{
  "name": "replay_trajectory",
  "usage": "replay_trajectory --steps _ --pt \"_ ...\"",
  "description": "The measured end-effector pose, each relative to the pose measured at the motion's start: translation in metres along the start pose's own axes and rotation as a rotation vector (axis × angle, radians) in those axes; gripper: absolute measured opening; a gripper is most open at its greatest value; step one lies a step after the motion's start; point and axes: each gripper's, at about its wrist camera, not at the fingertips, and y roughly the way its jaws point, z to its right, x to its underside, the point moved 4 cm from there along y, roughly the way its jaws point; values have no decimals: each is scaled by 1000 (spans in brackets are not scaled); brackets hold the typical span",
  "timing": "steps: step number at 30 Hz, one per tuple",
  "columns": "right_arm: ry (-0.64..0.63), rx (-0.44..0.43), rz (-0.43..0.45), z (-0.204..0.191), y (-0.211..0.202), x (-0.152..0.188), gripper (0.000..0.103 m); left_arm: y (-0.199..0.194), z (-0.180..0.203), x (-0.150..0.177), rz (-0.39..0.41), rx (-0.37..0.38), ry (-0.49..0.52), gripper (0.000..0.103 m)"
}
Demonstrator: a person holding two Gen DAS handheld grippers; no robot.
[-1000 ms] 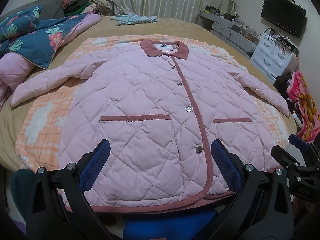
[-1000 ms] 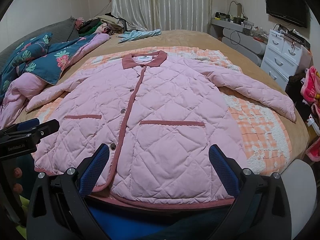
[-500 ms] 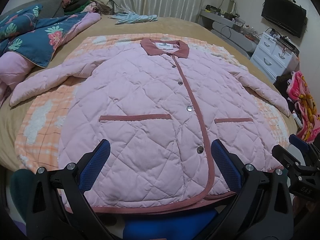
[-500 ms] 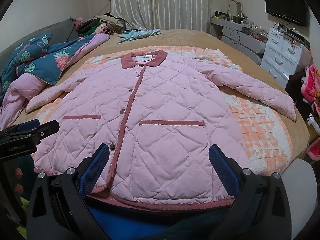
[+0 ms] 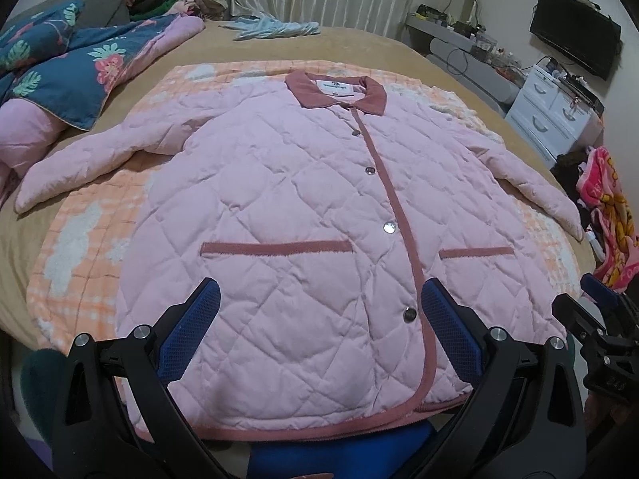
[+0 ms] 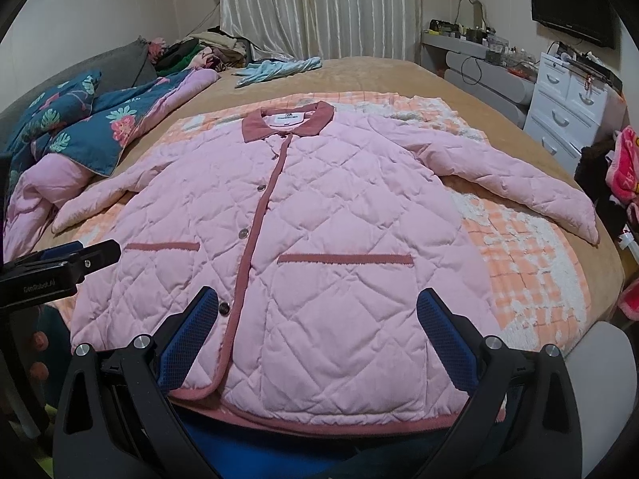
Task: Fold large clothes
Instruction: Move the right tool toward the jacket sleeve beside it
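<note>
Straight ahead of both grippers, one pink quilted jacket lies flat and face up on an orange checked blanket spread over the tan bed. Its long axis runs directly away from the grippers: the hem is nearest them, and the dusty-rose collar points toward the far curtain. Two sleeves spread outward, one to each side, angling back toward the grippers. Two trimmed pocket slits cross the front, and four snap buttons show along the placket in the left wrist view.

The left gripper hovers just above the hem with its blue-padded fingers spread wide, holding nothing; the lowest snap sits just inside its right finger. The right gripper is likewise wide apart and empty, over the hem on the other side of the placket. Each gripper shows at the edge of the other's view, the two side by side. A floral quilt lies beyond the left sleeve, and a white dresser stands off to the right.
</note>
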Motion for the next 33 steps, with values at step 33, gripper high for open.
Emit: replay_trajectory --steps 33 --pt "46 7 41 21 56 -102 99 56 18 -105 -21 58 36 94"
